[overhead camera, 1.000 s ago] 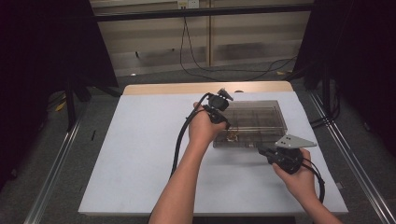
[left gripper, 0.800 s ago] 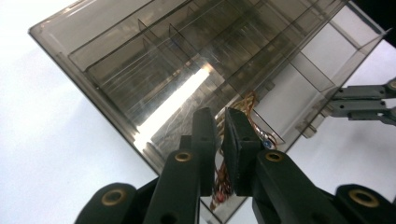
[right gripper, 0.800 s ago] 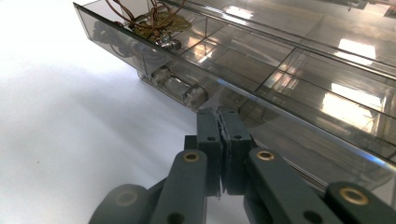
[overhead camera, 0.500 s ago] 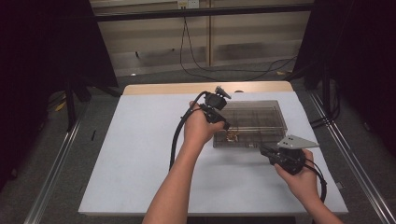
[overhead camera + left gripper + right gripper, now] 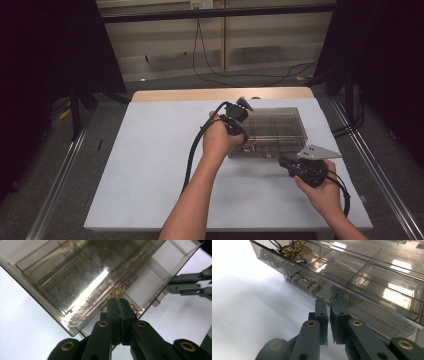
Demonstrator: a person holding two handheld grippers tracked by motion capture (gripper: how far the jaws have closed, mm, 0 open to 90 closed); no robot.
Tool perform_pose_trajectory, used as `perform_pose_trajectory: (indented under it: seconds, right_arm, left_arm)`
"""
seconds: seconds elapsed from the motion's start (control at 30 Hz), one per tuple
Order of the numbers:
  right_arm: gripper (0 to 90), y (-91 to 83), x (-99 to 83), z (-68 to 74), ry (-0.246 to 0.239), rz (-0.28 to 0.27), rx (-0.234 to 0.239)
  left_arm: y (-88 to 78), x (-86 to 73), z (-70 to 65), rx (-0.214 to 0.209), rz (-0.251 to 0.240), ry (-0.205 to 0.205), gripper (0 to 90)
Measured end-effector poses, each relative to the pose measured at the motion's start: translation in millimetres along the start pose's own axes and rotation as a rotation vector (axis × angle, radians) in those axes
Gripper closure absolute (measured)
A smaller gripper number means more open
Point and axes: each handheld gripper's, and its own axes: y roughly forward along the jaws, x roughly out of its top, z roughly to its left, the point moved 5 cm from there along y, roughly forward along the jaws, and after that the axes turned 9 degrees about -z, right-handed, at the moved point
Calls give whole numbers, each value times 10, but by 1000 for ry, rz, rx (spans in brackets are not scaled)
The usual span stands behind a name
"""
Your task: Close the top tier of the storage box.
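A smoky clear compartment box (image 5: pixel 280 129) lies on the white table (image 5: pixel 150 165). My left gripper (image 5: pixel 241 136) hangs over its near left corner. In the left gripper view the jaws (image 5: pixel 119 300) have just closed and stand shut, and a thin brown loop (image 5: pixel 118 287) sticks out from their tips above the box (image 5: pixel 75 277). My right gripper (image 5: pixel 283 161) sits low at the box's near right edge. Its jaws (image 5: pixel 329 301) are shut to a narrow slit with nothing seen between them, tips against the box's front wall (image 5: pixel 352 292). The corner compartment holds more brown loops (image 5: pixel 292 248).
The right gripper's jaws (image 5: pixel 190 283) show at the far right of the left gripper view. A wooden strip (image 5: pixel 220 94) borders the table's far edge, and metal rails (image 5: pixel 60 175) run along both sides. Cables (image 5: pixel 240 75) lie on the floor beyond. White table surface stretches left of the box.
The left hand has shifted slightly over the box's near left corner. The right hand has stayed where it was.
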Motion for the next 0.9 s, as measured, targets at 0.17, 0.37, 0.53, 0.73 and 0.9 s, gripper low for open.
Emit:
perform_pose_trajectory:
  seconds: [0.17,0.37,0.53,0.73,0.9]
  right_arm:
    - [849,3,0,8,1,0,5]
    - [848,1,1,7,1,1,5]
    - [850,7,-2,21,-4,3,13]
    - [848,0,-4,31,-4,6,12]
    - [840,-12,-14,43,-4,10,15]
  left_arm:
    - [71,-74,10,10,35,-7,900]
    - [120,-152,25,7,64,3,900]
    - [142,-196,17,7,75,1,900]
    - [144,-237,34,4,83,-1,900]
    - [133,-248,35,-4,99,3,900]
